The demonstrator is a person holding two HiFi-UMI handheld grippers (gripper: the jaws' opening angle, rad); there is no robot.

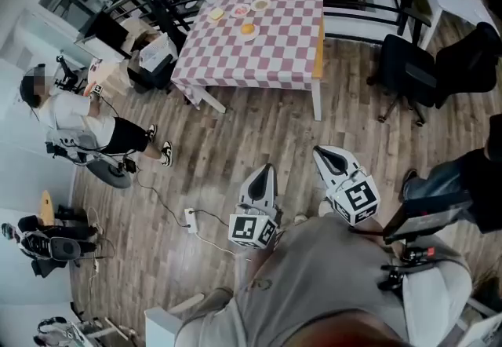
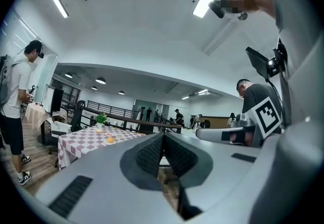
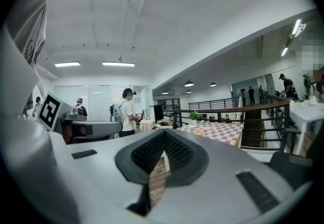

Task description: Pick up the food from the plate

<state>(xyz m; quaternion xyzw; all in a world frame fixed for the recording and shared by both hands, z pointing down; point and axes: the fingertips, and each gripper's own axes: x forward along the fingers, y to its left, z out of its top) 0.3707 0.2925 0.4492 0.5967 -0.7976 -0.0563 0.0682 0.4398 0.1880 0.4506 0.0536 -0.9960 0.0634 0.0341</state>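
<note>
Food [image 1: 248, 27] sits on plate [image 1: 249, 36], on far checked table [image 1: 267, 55].

Head view: we stand well apart from table; left gripper [image 1: 269, 171] and right gripper [image 1: 317, 151] held at waist.

Left gripper view: jaws pressed together, nothing between; food small on table ahead.

Right gripper view: jaws likewise closed, empty.

We judge nothing done yet: approach, opening, grasp and lift all remain.

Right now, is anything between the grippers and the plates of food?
Nothing visible: only wooden floor lies between the left gripper, the right gripper and the checkered table bearing the plates; the office chair stands aside.
</note>
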